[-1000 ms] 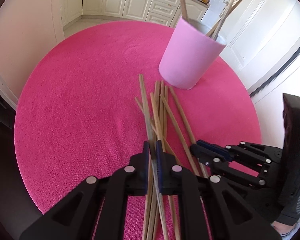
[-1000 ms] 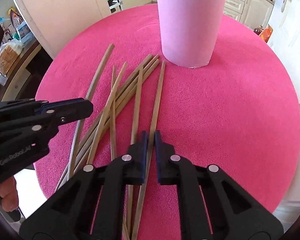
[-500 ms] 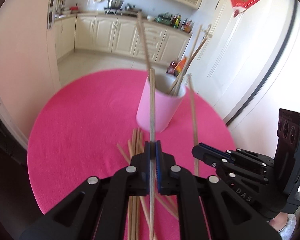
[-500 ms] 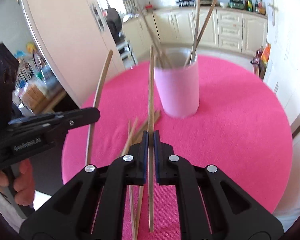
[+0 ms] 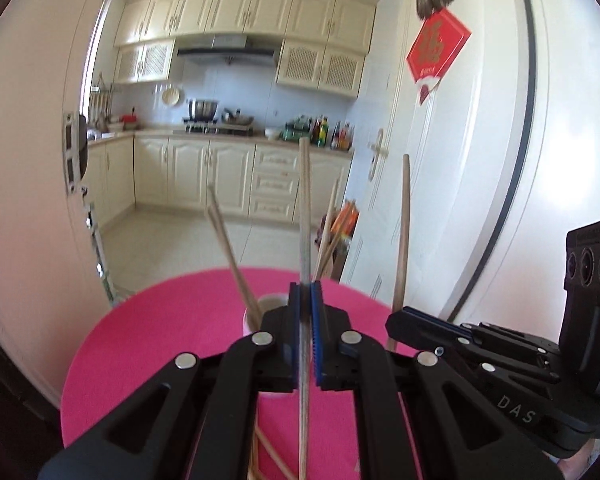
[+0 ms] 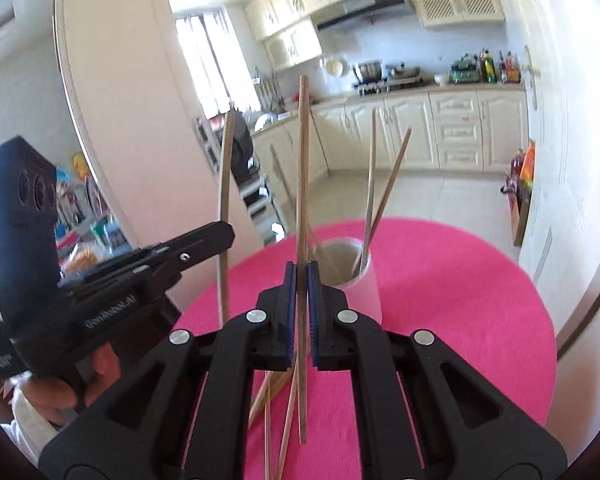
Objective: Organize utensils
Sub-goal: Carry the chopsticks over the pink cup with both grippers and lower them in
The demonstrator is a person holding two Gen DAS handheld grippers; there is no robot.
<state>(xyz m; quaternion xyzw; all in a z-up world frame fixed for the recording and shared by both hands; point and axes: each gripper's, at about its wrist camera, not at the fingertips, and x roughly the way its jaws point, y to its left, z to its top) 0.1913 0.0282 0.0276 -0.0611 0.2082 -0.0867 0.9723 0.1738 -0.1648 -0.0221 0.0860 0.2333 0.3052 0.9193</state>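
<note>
My left gripper (image 5: 305, 292) is shut on one wooden chopstick (image 5: 305, 208) and holds it upright above the pink table (image 5: 148, 332). My right gripper (image 6: 301, 272) is shut on another chopstick (image 6: 302, 168), also upright. The pink cup (image 6: 362, 284) stands just beyond both grippers with several chopsticks leaning in it; in the left wrist view the cup (image 5: 254, 318) is mostly hidden behind my fingers. Loose chopsticks (image 6: 272, 400) lie on the cloth below the right gripper. Each gripper shows in the other's view: the right gripper (image 5: 404, 316) and the left gripper (image 6: 220, 236).
The round table's far edge (image 6: 440, 228) drops off to a tiled kitchen floor. A white door (image 5: 440, 200) stands to the right, a cream wall panel (image 6: 112, 120) to the left. Kitchen cabinets line the back.
Both grippers have risen from the pile and tilted up, each lifting one chopstick from lying flat to upright. The cup now sits lower and smaller in both views.
</note>
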